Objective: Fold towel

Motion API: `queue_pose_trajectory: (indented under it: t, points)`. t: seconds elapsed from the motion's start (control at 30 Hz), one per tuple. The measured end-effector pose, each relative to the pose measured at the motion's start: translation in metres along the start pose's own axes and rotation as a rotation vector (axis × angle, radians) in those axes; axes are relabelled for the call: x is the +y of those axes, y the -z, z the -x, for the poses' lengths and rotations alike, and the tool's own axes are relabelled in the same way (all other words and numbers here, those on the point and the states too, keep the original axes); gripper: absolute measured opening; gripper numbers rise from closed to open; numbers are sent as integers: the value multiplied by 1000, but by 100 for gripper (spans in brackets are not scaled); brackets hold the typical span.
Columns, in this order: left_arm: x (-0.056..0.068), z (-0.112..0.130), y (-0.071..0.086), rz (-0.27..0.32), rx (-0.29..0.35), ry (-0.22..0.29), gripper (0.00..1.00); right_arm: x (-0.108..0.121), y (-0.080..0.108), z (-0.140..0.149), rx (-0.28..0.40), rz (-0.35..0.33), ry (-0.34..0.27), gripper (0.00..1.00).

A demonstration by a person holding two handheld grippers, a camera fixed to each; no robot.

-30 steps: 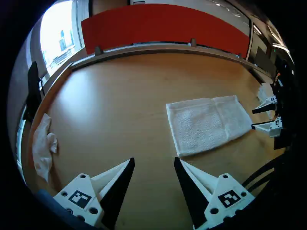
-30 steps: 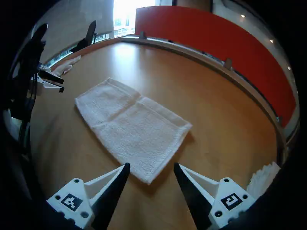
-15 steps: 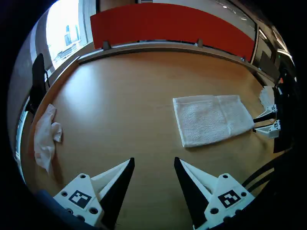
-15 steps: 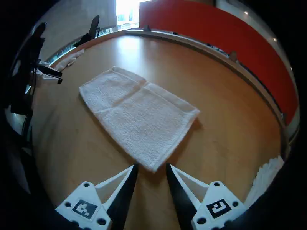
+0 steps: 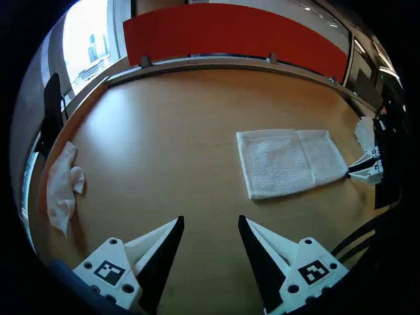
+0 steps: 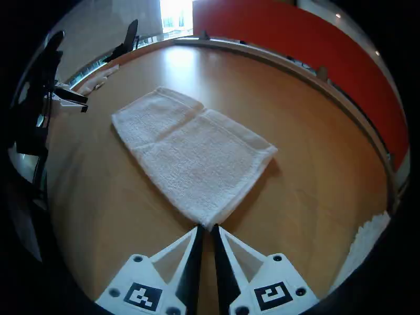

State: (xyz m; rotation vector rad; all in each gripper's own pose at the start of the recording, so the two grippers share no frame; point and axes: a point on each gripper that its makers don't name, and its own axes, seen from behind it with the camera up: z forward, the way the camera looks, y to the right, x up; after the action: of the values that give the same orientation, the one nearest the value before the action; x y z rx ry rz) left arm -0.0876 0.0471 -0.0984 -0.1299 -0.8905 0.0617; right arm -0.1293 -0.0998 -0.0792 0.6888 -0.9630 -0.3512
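One wide wooden table carries everything, with a long red partition standing along its far edge. The white towel lies flat on the right part of the table, well apart from the partition. It forms a neat rectangle, and a raised line crosses it where one section seems to lie over another. I judge from this that at least one fold is already made. The shape is tidy but broad, so a further fold is probably left, most likely by carrying the near-right corner across to the far side.

A crumpled white cloth sits at the table's left edge, and a small pile of white cloth lies at the right edge, just past the towel. Neither touches the towel.

The left gripper hangs over bare wood at the near side with its jaws spread wide and nothing between them. The towel lies ahead of it and to the right, and it has no part in the fold yet.

The right gripper is low at the towel's nearest corner. Its jaws are drawn almost together, with a thin dark slit between them and the corner right at their tips. I cannot tell whether the cloth is actually pinched or the tips merely flank it. Nothing is lifted.
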Motion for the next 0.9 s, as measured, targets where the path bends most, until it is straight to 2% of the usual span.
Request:
queue_pose_trajectory:
  t: [0.1, 0.37, 0.67, 0.9]
  points:
    - [-1, 0, 0, -1, -1, 1, 75, -1, 1, -3, 8, 1, 3, 5]
    - [-4, -2, 0, -4, 3, 1, 76, 3, 10, -16, 40, 20, 10, 4]
    - [-4, -5, 0, -5, 7, -3, 75, 12, 32, -45, 101, 47, 22, 4]
    - [-3, -8, 1, -5, 13, 1, 76, 20, 50, -67, 140, 75, 56, 4]
